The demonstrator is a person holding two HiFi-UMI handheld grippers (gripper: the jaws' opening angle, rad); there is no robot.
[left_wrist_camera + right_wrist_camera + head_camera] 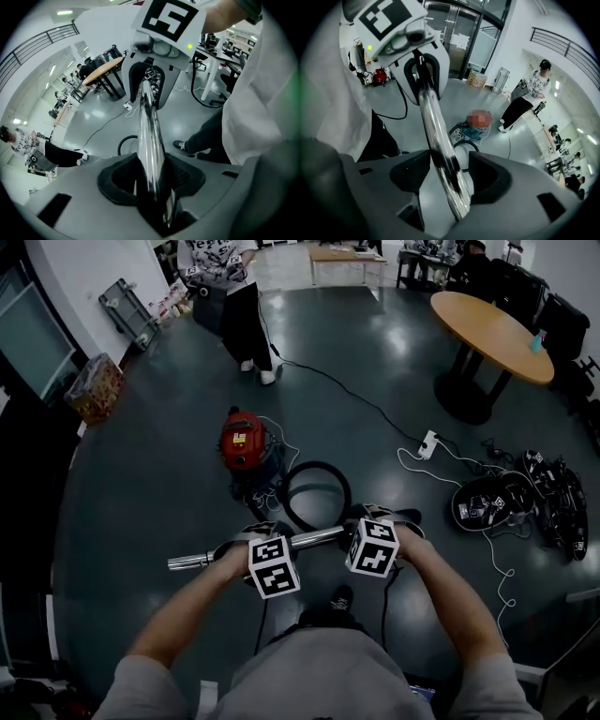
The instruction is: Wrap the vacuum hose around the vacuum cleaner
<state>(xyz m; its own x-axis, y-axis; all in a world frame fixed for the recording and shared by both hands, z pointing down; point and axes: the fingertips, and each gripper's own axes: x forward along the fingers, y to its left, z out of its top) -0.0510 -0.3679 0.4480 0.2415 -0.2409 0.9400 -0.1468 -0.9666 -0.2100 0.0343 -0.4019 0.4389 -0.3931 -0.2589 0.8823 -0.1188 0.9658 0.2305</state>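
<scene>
The vacuum cleaner (246, 451), red on top and blue below, stands on the dark floor ahead of me. Its black hose (319, 493) lies in a loop to its right. I hold the chrome wand tube (314, 539) level between both grippers. In the left gripper view, my left gripper (152, 168) is shut on the tube (150, 136), with both pads against it. In the right gripper view, the tube (436, 136) runs between the pads of my right gripper (450, 171) with a gap on the right side, so its jaws stand open around it.
A person (234, 306) stands beyond the vacuum. A white power strip (428, 442) and trailing cables lie to the right, next to a heap of black gear (525, 502). A round wooden table (492, 329) is at the far right, a basket (94, 385) at the left wall.
</scene>
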